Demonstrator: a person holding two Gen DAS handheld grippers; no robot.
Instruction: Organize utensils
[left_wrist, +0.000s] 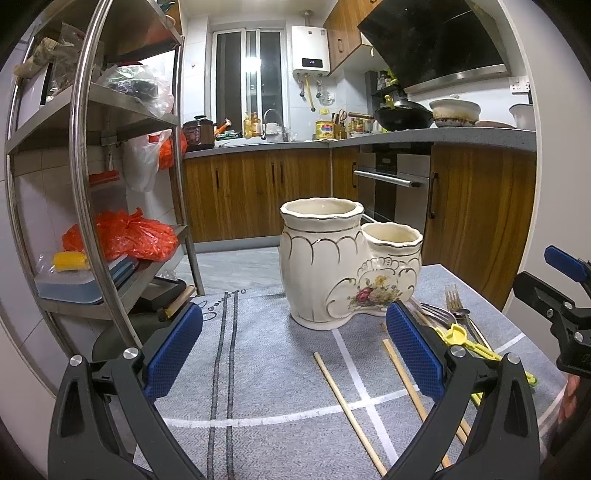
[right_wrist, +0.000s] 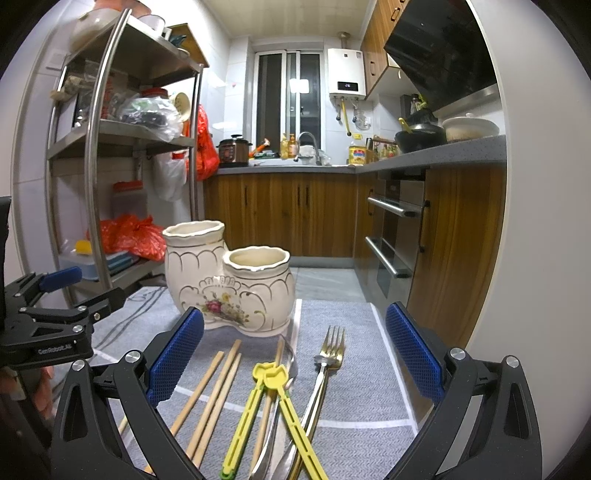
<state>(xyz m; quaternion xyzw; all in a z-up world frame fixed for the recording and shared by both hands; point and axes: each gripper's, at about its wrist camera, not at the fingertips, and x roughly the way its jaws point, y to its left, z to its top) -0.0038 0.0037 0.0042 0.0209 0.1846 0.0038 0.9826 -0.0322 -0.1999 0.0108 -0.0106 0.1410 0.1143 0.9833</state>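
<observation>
Closest in, the right tool (right_wrist: 293, 354) hangs low over the desk (right_wrist: 354, 354) with its blue pads spread wide, nothing between them. Under it lies the clutter of utensils: wooden chopsticks (right_wrist: 218, 387) fanned out on the left, a yellow pair of training chopsticks (right_wrist: 273, 391) crossing over a metal spoon (right_wrist: 286, 373), and a gold fork (right_wrist: 325, 369) on the right, tines pointing away. The left tool (left_wrist: 293, 343) is likewise spread and empty, over the grey cloth (left_wrist: 258, 350), with two chopsticks (left_wrist: 347, 410) lying loose beneath it and the rest of the pile off to its right. Just beyond the utensils stands the cream ceramic holder (right_wrist: 229, 280), upright, its two cups, one tall and one short, both empty. Left of the desk a steel shelf rack (right_wrist: 92, 184) crowds in, stuffed with red bags (right_wrist: 129, 236). Farther back run wooden cabinets (right_wrist: 280, 218) and the window (right_wrist: 288, 99).
</observation>
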